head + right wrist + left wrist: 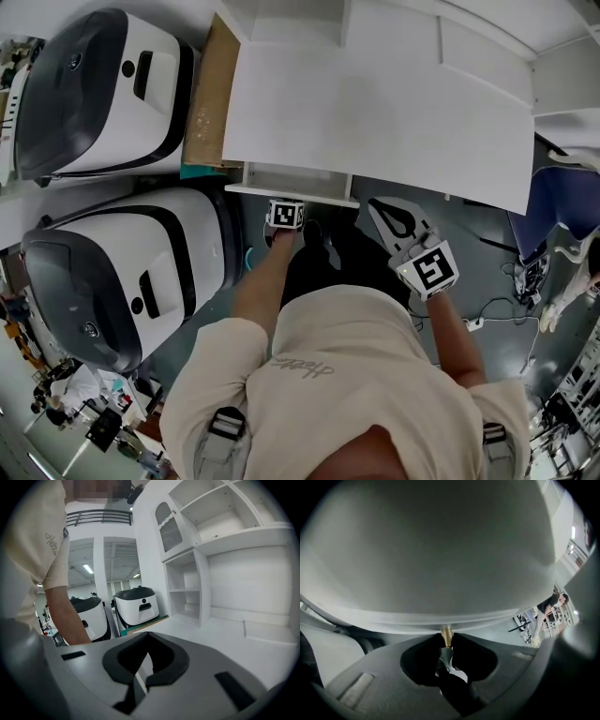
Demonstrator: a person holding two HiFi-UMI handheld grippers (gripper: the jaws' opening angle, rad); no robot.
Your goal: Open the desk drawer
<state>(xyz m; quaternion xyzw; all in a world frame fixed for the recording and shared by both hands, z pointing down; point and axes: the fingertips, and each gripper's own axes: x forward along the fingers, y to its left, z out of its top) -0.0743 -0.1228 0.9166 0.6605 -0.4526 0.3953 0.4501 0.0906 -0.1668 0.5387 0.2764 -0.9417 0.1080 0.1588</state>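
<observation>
Seen from above, the white desk point(375, 103) has its shallow drawer point(291, 180) pulled partly out at the front edge. My left gripper point(286, 217) sits just below the drawer front, pointing steeply down. In the left gripper view the pale drawer front point(440, 564) fills the picture. Its small brass knob point(446, 633) is pinched between the tips of the left gripper point(446, 641). My right gripper point(386, 208) hovers to the right of the drawer, off the desk, jaws together and empty. The right gripper point(140, 677) looks across the desk top point(225, 639).
Two large white-and-black machines point(103, 89) point(122, 272) stand left of the desk, with a cardboard sheet point(208, 94) between the upper one and the desk. A white shelf unit point(187, 588) rises at the desk's back. Cables point(487, 319) lie on the floor to the right.
</observation>
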